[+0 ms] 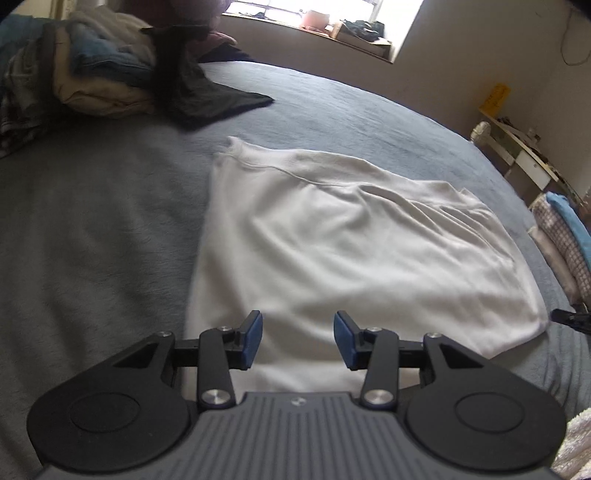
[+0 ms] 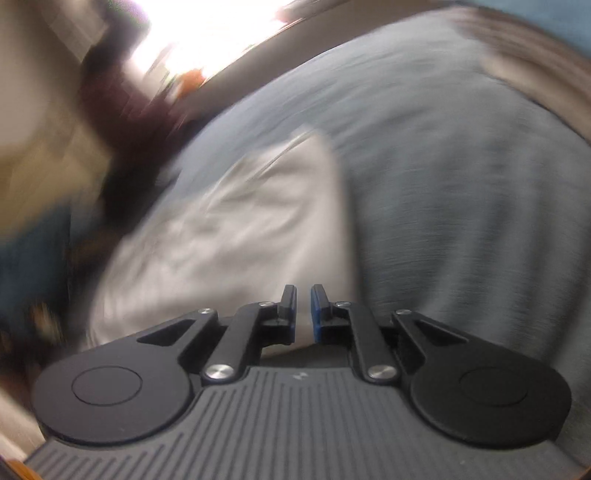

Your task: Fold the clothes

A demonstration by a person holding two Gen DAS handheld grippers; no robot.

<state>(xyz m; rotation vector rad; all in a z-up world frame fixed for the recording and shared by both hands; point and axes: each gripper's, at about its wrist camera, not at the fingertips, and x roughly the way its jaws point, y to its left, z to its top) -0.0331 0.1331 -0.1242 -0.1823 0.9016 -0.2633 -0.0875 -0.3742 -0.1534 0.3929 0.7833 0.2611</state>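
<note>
A white garment [image 1: 332,240] lies flat on the grey blanket [image 1: 92,240], partly folded, with its collar end far from me. My left gripper [image 1: 297,338] hovers over its near hem, open, with nothing between the blue pads [image 1: 253,338]. The right wrist view is blurred. In it the same white garment [image 2: 229,229] runs up and to the left. My right gripper [image 2: 303,314] sits at its near right corner, jaws drawn almost together. White cloth shows in the slim gap, and I cannot tell whether it is pinched. The right gripper's tip [image 1: 570,319] also shows beside that corner.
A heap of unfolded clothes [image 1: 74,74] lies at the far left of the bed, with a dark garment [image 1: 207,96] spilling from it. Folded checked and blue items [image 1: 569,236] are stacked at the right edge. A window sill [image 1: 332,29] and a low shelf [image 1: 517,155] stand beyond the bed.
</note>
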